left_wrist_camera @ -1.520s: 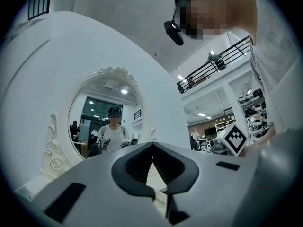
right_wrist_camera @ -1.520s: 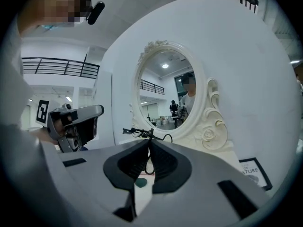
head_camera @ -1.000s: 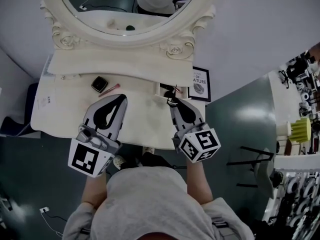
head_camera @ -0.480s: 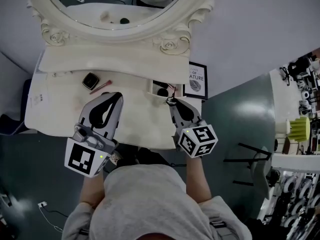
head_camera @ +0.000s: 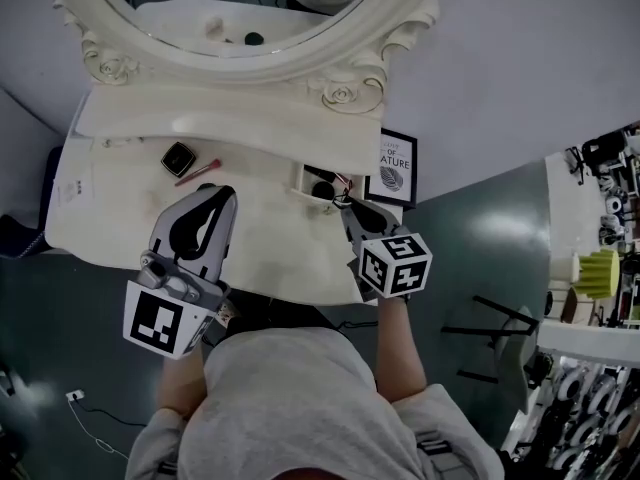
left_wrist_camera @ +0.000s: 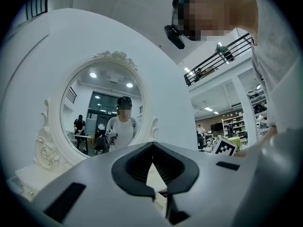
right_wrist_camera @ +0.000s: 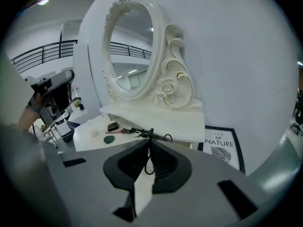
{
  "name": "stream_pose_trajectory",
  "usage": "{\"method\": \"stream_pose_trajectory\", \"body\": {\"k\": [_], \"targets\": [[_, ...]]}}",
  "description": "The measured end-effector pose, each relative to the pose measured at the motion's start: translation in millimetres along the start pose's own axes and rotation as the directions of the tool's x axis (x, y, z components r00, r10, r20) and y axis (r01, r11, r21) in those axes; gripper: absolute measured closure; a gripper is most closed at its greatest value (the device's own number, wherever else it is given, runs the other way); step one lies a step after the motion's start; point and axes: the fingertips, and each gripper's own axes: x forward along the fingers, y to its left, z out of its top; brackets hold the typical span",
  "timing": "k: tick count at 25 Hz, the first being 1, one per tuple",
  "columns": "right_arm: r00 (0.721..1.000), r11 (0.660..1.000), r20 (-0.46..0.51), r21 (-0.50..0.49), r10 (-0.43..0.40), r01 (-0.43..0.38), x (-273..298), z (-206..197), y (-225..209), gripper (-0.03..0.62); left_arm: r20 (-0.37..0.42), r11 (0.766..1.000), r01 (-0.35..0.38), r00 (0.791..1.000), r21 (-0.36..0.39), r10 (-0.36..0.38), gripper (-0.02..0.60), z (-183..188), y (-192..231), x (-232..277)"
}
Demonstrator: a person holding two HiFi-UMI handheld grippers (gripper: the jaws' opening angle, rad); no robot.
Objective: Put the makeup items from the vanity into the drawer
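Observation:
A white vanity (head_camera: 270, 233) holds a black compact (head_camera: 179, 157) and a pink pencil (head_camera: 198, 172) at its left rear. A small open drawer (head_camera: 303, 179) with dark items inside sits at the right rear. Just in front of that drawer, my right gripper (head_camera: 342, 205) is shut on a thin black looped tool (right_wrist_camera: 150, 135), possibly an eyelash curler. My left gripper (head_camera: 224, 192) hangs shut over the tabletop, right of the pencil, with nothing in it. The right gripper view also shows the compact (right_wrist_camera: 112, 126), the pencil (right_wrist_camera: 116, 132) and a green round item (right_wrist_camera: 109, 139).
An ornate oval mirror (head_camera: 230, 28) stands behind a raised shelf (head_camera: 230, 128). A framed "nature" print (head_camera: 397, 166) leans on the wall right of the vanity. A paper tag (head_camera: 68, 183) lies at the table's left end. Dark floor lies to the right.
The head view has shifted a little. Both grippers keep nearly the same places over the vanity, and the right one stays shut on the black tool.

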Motion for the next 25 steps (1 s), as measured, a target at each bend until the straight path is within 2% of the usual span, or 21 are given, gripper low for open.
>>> {"method": "stream_pose_trajectory", "body": {"k": [2, 11, 18, 25], "targets": [[0.999, 1.0, -0.038, -0.001, 0.001, -0.001, 7, -4, -6, 0.563, 0.016, 1.0, -0.025, 1.0, 0.0, 0.025, 0.568, 4, 3, 0], [0.982, 1.0, -0.187, -0.02, -0.02, 0.017, 33, -20, -23, 0.563, -0.005, 0.995, -0.102, 0.995, 0.016, 0.102, 0.568, 2, 10, -9], [0.963, 0.997, -0.267, -0.069, -0.046, 0.028, 45, -22, -31, 0.563, -0.003, 0.988, -0.154, 0.988, 0.022, 0.154, 0.568, 3, 12, -17], [0.93, 0.98, -0.36, -0.199, -0.071, -0.002, 55, -19, -34, 0.563, -0.001, 0.982, -0.188, 0.982, 0.022, 0.188, 0.568, 2, 10, -22]]}}
